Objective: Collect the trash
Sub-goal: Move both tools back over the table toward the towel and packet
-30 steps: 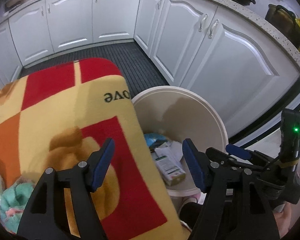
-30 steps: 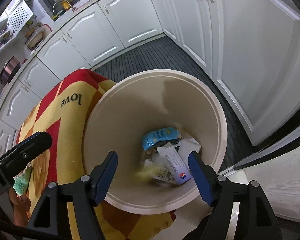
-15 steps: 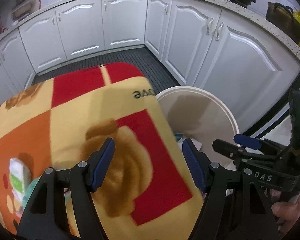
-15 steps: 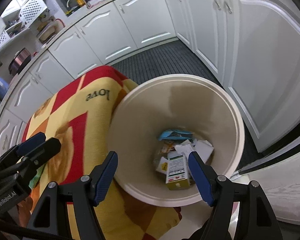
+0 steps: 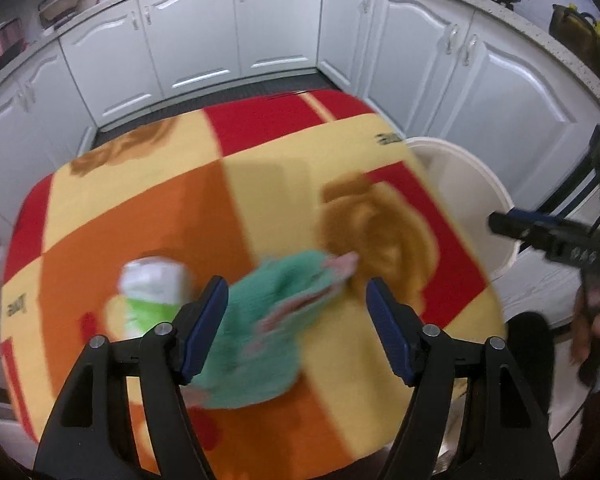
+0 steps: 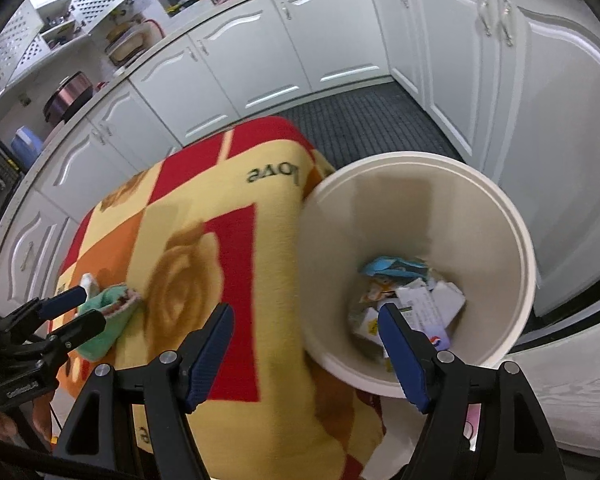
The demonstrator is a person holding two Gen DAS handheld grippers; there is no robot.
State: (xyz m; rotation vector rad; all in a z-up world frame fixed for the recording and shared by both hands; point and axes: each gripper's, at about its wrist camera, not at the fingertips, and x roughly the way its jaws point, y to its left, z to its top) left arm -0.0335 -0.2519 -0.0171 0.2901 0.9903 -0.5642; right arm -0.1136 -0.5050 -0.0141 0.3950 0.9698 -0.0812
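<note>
A red, orange and yellow checked blanket (image 5: pixel 236 184) is showing beside a cream bin (image 6: pixel 516 240) and green cloth (image 5: pixel 268 320).

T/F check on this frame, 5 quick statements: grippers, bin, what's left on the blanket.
1. Both grippers hold nothing. True: the left gripper and right gripper stand open and empty.
2. The bin is empty. False: cartons and wrappers lie at its bottom.
3. A green cloth lies on the blanket. True.
4. The green-and-white carton is in the bin. False: it sits on the blanket beside the cloth.
5. The bin stands at the blanket's right edge. True.
</note>
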